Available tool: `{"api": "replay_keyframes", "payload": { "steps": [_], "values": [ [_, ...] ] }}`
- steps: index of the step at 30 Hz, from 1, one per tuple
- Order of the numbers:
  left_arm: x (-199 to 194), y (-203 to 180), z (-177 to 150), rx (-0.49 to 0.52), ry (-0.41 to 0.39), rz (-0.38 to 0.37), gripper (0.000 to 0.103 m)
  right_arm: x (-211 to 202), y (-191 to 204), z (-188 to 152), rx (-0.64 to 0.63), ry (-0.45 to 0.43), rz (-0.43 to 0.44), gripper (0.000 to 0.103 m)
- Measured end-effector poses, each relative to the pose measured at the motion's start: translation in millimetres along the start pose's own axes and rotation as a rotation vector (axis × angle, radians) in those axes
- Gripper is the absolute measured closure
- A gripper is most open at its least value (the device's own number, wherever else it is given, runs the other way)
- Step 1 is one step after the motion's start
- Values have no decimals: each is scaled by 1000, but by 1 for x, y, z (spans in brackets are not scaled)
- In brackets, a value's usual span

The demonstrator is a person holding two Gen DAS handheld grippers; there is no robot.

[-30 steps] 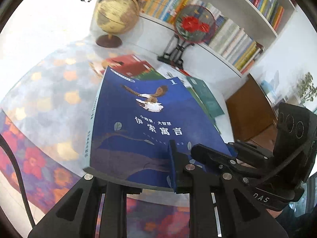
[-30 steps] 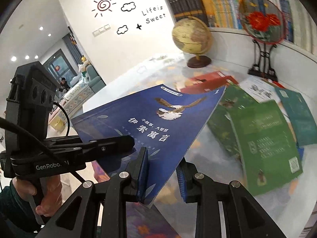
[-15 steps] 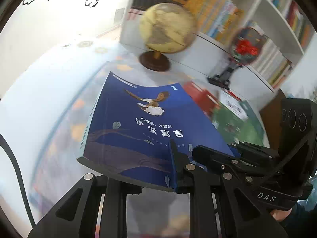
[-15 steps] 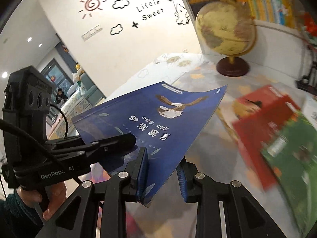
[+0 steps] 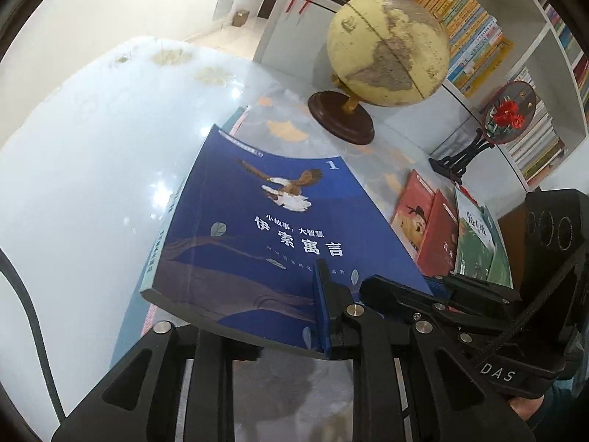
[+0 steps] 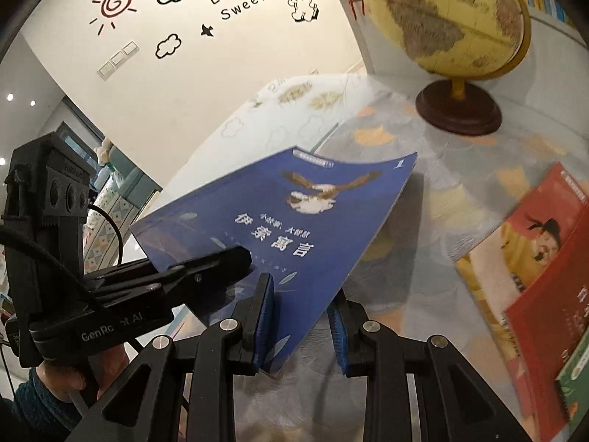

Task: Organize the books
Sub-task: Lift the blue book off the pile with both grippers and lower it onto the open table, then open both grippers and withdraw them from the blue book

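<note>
A blue book [image 5: 279,235] with a flying bird on its cover is held in the air above the table by both grippers. My left gripper [image 5: 257,331] is shut on its near edge. My right gripper [image 6: 302,316] is shut on the near right corner of the same book [image 6: 279,221]. Each gripper shows in the other's view, the right one [image 5: 460,294] and the left one [image 6: 206,269], clamped on the book. Red books [image 5: 427,228] and green books [image 5: 478,243] lie on the table to the right, and the red ones also show in the right wrist view [image 6: 533,258].
A yellow globe [image 5: 386,44] on a dark wooden base stands at the back of the table. A round fan with red flowers [image 5: 508,114] on a black stand is right of it. A white bookshelf [image 5: 478,29] full of books is behind. The table [image 5: 92,169] has a pale flowered cover.
Both grippers have carried the blue book to the left, toward the globe. The red and green books have slid to the right in both views.
</note>
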State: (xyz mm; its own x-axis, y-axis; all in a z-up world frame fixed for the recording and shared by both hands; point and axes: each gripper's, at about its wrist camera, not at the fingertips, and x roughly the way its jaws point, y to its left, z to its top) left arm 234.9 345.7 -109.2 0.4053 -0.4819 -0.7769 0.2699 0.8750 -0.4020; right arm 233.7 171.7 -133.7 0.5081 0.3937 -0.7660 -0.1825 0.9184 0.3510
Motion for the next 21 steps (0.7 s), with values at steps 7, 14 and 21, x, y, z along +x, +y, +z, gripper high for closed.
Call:
{"api": "replay_keyframes", "payload": {
  "steps": [7, 14, 21],
  "values": [
    [3, 39, -17, -136, 52, -31, 73, 20, 0, -10, 52, 48, -3, 74],
    [-16, 79, -47, -218, 61, 111, 73, 37, 8, -20, 51, 96, -9, 74],
    [-49, 88, -68, -251, 14, 200, 73, 32, -5, -44, 88, 171, -16, 73]
  ]
}}
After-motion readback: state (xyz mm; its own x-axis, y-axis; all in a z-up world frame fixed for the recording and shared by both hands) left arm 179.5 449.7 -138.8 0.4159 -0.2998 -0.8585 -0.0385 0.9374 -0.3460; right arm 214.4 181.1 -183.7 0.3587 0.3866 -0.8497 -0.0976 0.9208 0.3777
